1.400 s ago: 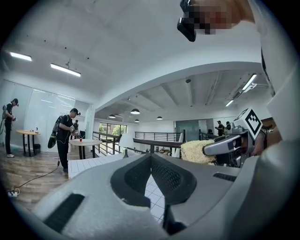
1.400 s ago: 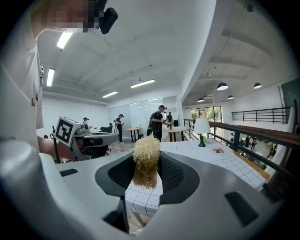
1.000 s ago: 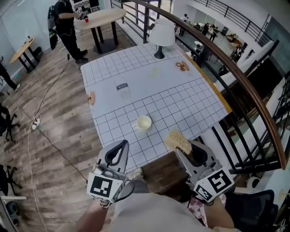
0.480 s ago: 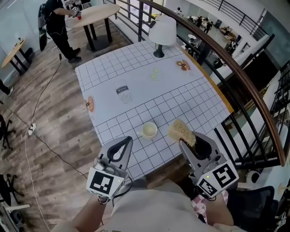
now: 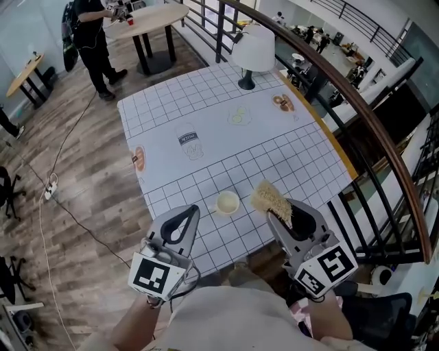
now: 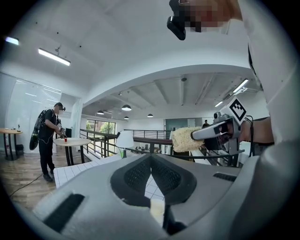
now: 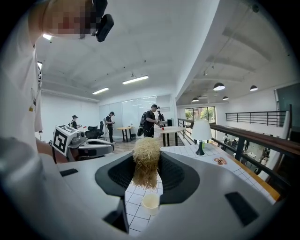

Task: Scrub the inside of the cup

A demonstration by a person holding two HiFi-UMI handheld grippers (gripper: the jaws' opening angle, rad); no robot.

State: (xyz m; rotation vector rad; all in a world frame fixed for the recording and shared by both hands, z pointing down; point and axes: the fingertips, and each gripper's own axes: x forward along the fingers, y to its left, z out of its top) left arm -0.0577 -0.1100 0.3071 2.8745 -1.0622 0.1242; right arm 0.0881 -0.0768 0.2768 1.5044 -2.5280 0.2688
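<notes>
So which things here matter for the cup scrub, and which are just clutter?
Job: cup; scrub pad clamped in right gripper; left gripper, shut, empty.
Just about: lamp at the far edge; person at the round table beyond.

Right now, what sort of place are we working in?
Probably an open-plan office or lab mezzanine: a railing overlooks a lower floor, a person stands at a round table, and our grid-covered table carries a lamp.

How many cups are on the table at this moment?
1. The cup stands near the table's front edge, between the left gripper and the scrubber held in the right gripper. The printed glass farther back is only a picture.
</notes>
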